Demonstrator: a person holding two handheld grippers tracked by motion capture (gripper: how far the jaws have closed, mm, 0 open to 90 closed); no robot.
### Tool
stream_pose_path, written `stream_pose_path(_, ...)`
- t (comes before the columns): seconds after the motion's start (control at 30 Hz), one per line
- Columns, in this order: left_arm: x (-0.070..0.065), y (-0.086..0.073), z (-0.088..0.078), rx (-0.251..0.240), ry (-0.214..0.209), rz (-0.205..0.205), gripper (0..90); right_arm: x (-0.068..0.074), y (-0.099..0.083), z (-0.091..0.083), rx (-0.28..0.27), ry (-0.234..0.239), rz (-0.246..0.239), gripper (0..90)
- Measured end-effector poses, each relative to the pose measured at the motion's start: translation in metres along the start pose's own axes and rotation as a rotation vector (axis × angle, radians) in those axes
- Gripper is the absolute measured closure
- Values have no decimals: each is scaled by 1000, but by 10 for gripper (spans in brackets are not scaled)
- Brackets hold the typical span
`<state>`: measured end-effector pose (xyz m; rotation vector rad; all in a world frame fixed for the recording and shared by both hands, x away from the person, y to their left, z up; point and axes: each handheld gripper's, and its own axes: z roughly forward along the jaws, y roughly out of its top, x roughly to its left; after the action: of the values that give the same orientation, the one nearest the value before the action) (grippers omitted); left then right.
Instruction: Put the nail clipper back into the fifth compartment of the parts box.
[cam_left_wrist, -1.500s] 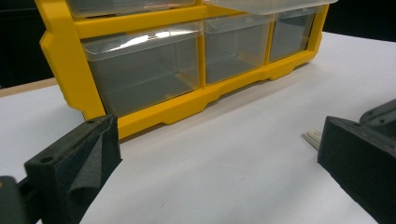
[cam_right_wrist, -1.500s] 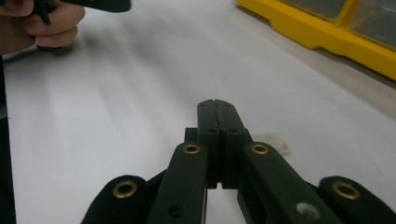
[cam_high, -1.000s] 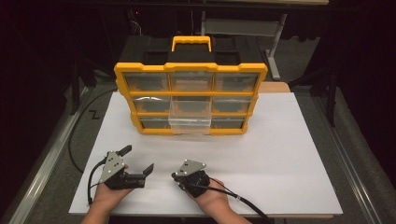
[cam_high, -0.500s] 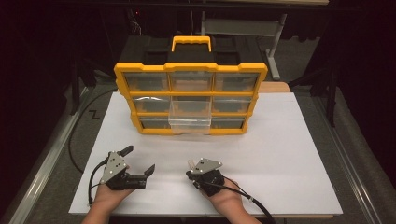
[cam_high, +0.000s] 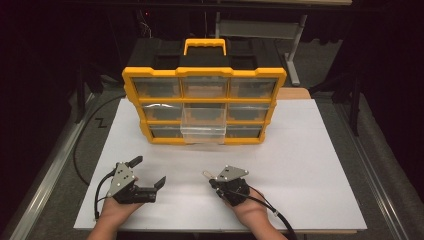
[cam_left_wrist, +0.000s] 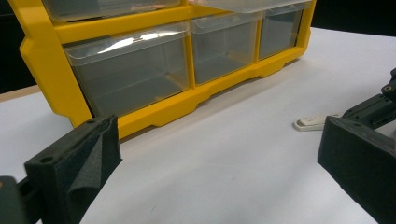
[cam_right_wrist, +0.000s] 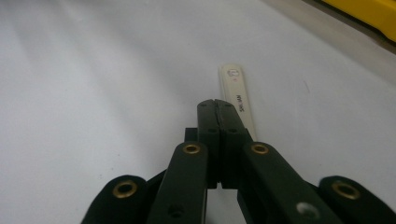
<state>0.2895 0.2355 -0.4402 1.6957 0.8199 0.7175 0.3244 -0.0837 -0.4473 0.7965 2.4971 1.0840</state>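
Both of my grippers sit low over the white table, near its front edge. From my seat I see the right gripper with its jaws pressed together, no gap between them. A slim white stick with small dark print lies flat on the table along their right side, its far end poking out past the tips. Whether the jaws pinch it or only rest beside it, I cannot tell: the black jaw bodies cover its near end. In the high view the same stick is a pale sliver just left of the right gripper, too small to read.

My left gripper stands wide, nothing between its jaws. In its own view the jaws are cut off at the lower corners, and the stick lies off to the right, partly behind the other gripper's black parts.

Farther back stands the yellow organizer with clear drawers. Its middle drawer is pulled out toward me and looks empty, though glare makes the other drawers hard to judge. Its handle rises against a dark background where I make out little. The person's hands are cut off by the bottom edge.
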Motion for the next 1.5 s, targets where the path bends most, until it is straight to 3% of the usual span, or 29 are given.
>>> stream_pose_path(0.27, 1, 0, 0, -5, -4, 0, 3, -6, 1, -9, -39, 8, 14, 900)
stream_pose_path(0.57, -1, 1, 0, -8, -9, 5, 3, -21, 2, -19, -75, 4, 36, 700)
stream_pose_path(0.83, -1, 1, 1, -5, -14, 7, 3, -22, 1, -12, -42, 26, 24, 575)
stream_pose_path(1.13, -1, 1, 1, -3, -20, 10, 3, -22, 0, -5, -5, 57, 47, 463)
stream_pose_path(1.4, -1, 1, 1, -2, -23, 11, 3, -21, 1, 0, 21, 97, 56, 231)
stream_pose_path(1.5, -2, 1, 1, -2, -25, 12, 2, -19, 2, -1, 23, 86, 41, 157)
